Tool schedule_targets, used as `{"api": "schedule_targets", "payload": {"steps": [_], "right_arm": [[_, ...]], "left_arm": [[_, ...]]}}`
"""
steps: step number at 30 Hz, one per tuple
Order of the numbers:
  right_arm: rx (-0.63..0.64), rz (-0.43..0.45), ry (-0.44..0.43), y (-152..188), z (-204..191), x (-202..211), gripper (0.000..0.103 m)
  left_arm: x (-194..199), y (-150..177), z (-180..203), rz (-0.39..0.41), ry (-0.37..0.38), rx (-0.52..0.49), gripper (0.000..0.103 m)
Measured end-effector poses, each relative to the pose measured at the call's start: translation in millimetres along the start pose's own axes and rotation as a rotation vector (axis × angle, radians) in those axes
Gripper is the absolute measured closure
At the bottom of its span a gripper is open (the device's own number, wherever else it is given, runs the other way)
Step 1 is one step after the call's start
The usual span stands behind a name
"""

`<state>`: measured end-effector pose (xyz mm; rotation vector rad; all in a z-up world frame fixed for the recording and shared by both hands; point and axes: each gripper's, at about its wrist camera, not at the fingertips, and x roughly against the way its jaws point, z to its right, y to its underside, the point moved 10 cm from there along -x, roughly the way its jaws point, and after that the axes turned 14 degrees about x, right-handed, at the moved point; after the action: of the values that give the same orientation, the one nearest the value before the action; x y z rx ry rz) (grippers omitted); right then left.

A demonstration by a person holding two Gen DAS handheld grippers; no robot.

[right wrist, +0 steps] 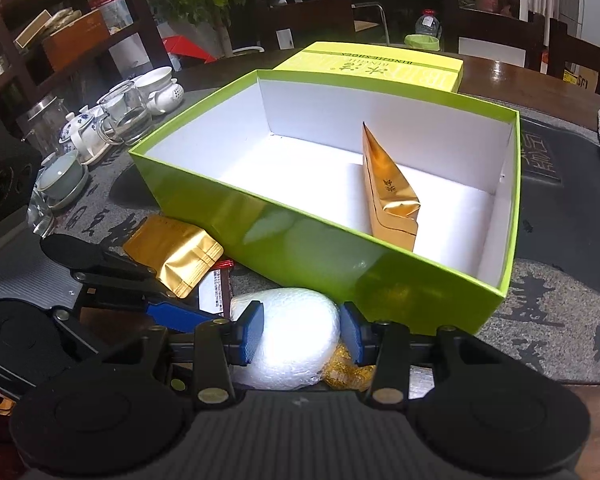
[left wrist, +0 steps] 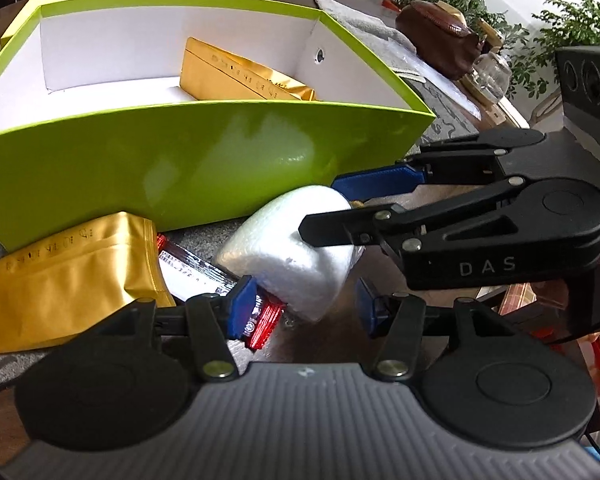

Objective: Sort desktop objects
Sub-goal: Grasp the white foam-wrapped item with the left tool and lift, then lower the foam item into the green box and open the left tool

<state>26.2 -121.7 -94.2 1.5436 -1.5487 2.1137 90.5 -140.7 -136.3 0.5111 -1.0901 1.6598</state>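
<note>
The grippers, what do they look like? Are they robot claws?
Both match: the left gripper and right gripper have black linkage arms with silver rivets, round black discs, a ribbed grey body and blue ribbed fingers. The right gripper's side, seen from the left wrist camera, bears pale letters "DAS".

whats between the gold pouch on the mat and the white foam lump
A red and black packet lies flat between the gold pouch and the white foam lump, partly tucked under both. The left wrist view shows it best.
</note>
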Motion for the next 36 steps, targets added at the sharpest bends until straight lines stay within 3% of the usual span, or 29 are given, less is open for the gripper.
{"api": "schedule_targets", "payload": {"steps": [11, 17, 21, 25, 31, 36], "right_arm": [[0.003, 0.008, -0.020, -3, -11, 11, 0.059], [-0.009, 0.054, -0.047, -13, -12, 29, 0.059], [-0.026, 0.122, -0.062, -37, -11, 48, 0.059], [-0.042, 0.185, -0.056, -67, -1, 56, 0.059], [-0.125, 0.166, -0.069, -88, 29, 16, 0.059], [-0.194, 0.150, -0.080, -105, 53, -17, 0.059]], "left_arm": [[31, -1, 5, 0.068, 0.000, -0.034, 0.048], [70, -19, 15, 0.191, -0.011, -0.074, 0.048], [92, -45, 20, 0.294, -0.023, -0.096, 0.041], [95, -76, 18, 0.363, -0.057, -0.121, 0.041], [73, -119, -5, 0.364, -0.111, -0.100, 0.041], [45, -140, -31, 0.298, -0.146, -0.054, 0.040]]}}
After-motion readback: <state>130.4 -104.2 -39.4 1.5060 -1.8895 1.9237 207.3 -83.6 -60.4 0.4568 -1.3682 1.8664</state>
